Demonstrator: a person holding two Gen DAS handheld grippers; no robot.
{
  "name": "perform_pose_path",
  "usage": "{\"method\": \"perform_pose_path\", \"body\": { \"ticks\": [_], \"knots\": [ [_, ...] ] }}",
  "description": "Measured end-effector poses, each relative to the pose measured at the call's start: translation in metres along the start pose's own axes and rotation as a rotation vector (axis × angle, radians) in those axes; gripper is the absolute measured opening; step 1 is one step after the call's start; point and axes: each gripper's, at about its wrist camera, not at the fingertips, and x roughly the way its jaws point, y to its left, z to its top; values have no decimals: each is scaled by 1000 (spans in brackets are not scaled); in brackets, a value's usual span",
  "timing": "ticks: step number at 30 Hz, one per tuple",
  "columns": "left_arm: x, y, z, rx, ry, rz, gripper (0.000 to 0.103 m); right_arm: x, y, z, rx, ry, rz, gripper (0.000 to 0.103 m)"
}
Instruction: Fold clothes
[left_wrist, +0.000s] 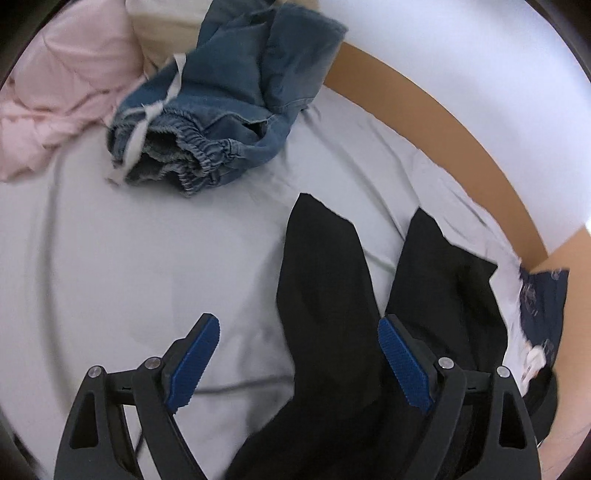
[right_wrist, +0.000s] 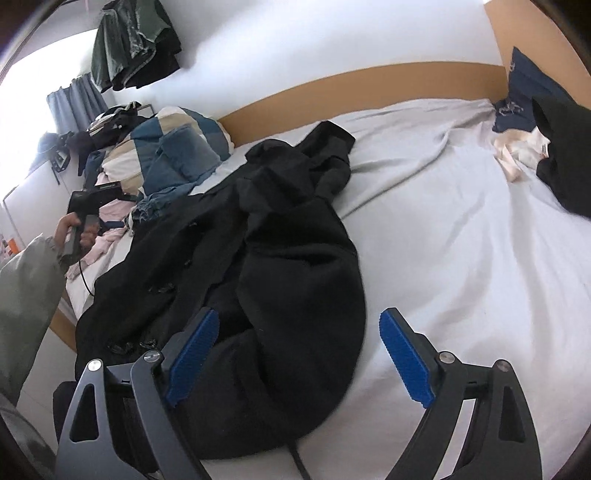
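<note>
Here, a pink cloth (left_wrist: 55, 92) and the jeans (left_wrist: 221, 110) are lying bunched at the far left of the bed (left_wrist: 129, 277), seemingly waiting their turn. The left gripper (left_wrist: 299, 365) is hovering with jaws wide and empty over the black coat (right_wrist: 280, 277), which is sprawling crumpled mid-bed, probably to seek an edge. The right gripper (right_wrist: 299, 362) is also gaping, holding nothing, at the coat's near end, likely because the coat needs spreading flat first.
</note>
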Motion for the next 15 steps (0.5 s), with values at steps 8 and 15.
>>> {"method": "perform_pose_path", "body": {
  "ticks": [8, 15],
  "knots": [
    [71, 16, 27, -45, 75, 62, 89, 13, -24, 0, 35, 66, -111, 92],
    [108, -8, 38, 41, 114, 79, 88, 16, -33, 1, 54, 87, -109, 92]
  ]
}}
